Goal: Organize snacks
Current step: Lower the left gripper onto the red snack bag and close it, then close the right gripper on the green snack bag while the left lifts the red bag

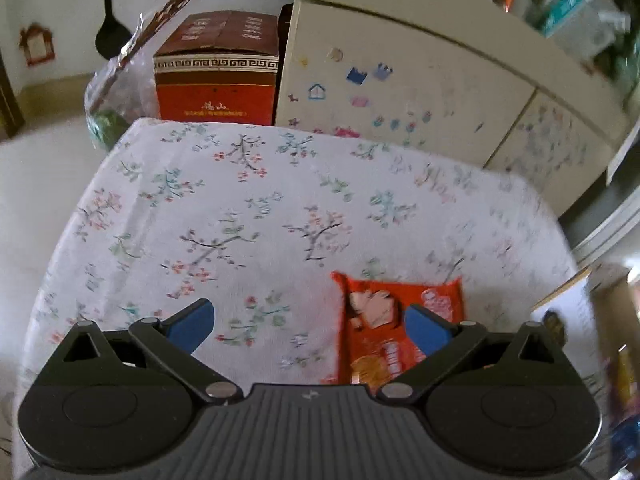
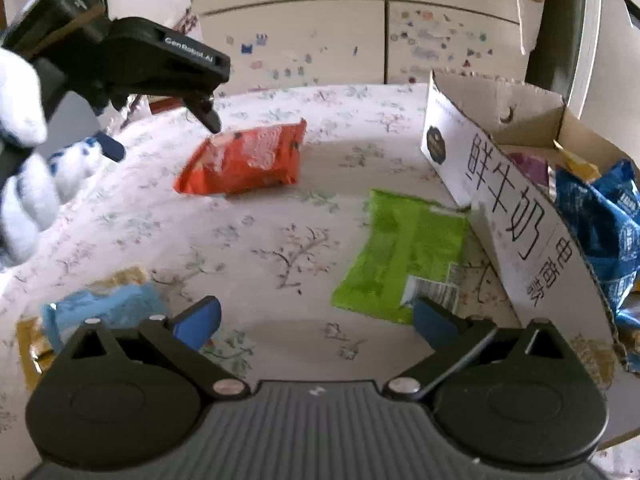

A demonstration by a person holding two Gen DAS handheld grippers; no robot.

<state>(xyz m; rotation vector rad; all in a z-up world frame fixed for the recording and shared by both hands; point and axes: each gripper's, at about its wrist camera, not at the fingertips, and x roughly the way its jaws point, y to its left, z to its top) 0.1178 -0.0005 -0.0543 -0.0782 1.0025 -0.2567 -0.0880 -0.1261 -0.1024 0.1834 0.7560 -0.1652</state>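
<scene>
Snacks wait on the flowery desk (image 2: pixel 280 240), ready to go in the box.
Left hand-held gripper (image 1: pixel 310 322) is spread wide above the orange pack (image 2: pixel 244 160); right hand-held gripper (image 2: pixel 316 320) is spread and empty beside the green pack (image 2: pixel 400 248); the cardboard box (image 2: pixel 516 216) already holds a blue bag (image 2: pixel 600 216).

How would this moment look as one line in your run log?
left gripper: open, above orange snack packet | right gripper: open, empty | green snack packet: beside cardboard box

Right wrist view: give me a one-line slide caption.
Open right gripper over the floral tablecloth, green snack packet ahead beside the cardboard box, left gripper above the red packet.
</scene>
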